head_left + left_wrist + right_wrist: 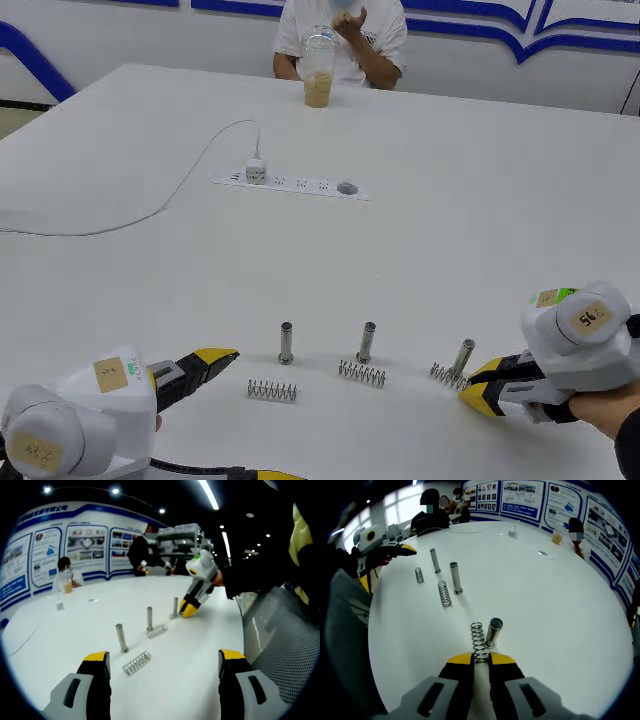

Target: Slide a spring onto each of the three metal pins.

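Three upright metal pins stand in a row on the white table (450, 230): left pin (286, 342), middle pin (367, 341), right pin (462, 357). A spring lies beside each: left spring (272, 390), middle spring (362, 374), right spring (447, 376). My right gripper (472, 388) is low on the table with its yellow jaws closed on the near end of the right spring (479, 640), just beside the right pin (493, 631). My left gripper (164, 656) hovers wide open short of the left spring (136, 662) and left pin (121, 637), holding nothing.
A white power strip (290, 183) with a plugged-in cable (170, 200) lies mid-table. A plastic cup (318, 75) with a beige drink stands at the far edge in front of a seated person (345, 35). A mesh chair back (280, 645) is close on the right of the left gripper view.
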The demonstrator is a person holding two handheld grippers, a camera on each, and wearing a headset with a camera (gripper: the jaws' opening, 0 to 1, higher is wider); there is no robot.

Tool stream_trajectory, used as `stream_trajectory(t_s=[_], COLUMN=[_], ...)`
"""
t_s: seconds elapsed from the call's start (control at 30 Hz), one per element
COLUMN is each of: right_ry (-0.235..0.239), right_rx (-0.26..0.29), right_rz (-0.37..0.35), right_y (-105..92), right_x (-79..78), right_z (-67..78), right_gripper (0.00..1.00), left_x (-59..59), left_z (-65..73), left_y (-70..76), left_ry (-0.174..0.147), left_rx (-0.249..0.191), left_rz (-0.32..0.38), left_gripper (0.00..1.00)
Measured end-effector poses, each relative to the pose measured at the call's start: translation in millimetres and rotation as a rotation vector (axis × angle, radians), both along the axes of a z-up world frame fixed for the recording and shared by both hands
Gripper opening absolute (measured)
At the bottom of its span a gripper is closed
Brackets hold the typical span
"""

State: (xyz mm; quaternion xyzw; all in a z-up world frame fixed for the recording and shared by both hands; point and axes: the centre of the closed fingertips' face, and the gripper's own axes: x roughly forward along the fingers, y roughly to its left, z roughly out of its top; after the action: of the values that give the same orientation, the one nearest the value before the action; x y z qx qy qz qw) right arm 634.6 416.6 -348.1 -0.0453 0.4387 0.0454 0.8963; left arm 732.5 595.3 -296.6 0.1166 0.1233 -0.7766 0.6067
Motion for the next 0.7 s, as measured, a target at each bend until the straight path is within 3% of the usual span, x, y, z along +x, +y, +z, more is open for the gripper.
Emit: stream_trajectory(t_s=[0.43, 0.7], right_ry=[0.022, 0.028], right_rx=[0.022, 0.025], right_rz=[0.006, 0.028], right_y=[1.4, 16.8], right_x=[-0.1, -5.5], right_z=[-1.3, 2.8], right_gripper=[0.12, 0.11], left_x=[-5.1, -13.9], left_z=[-1.0, -5.3], left_y=[-0.4, 0.1], left_ry=[0.005, 0.008], left_rx=[0.002, 0.015], left_rz=[-0.018, -0.048], left_gripper=[0.89, 0.84])
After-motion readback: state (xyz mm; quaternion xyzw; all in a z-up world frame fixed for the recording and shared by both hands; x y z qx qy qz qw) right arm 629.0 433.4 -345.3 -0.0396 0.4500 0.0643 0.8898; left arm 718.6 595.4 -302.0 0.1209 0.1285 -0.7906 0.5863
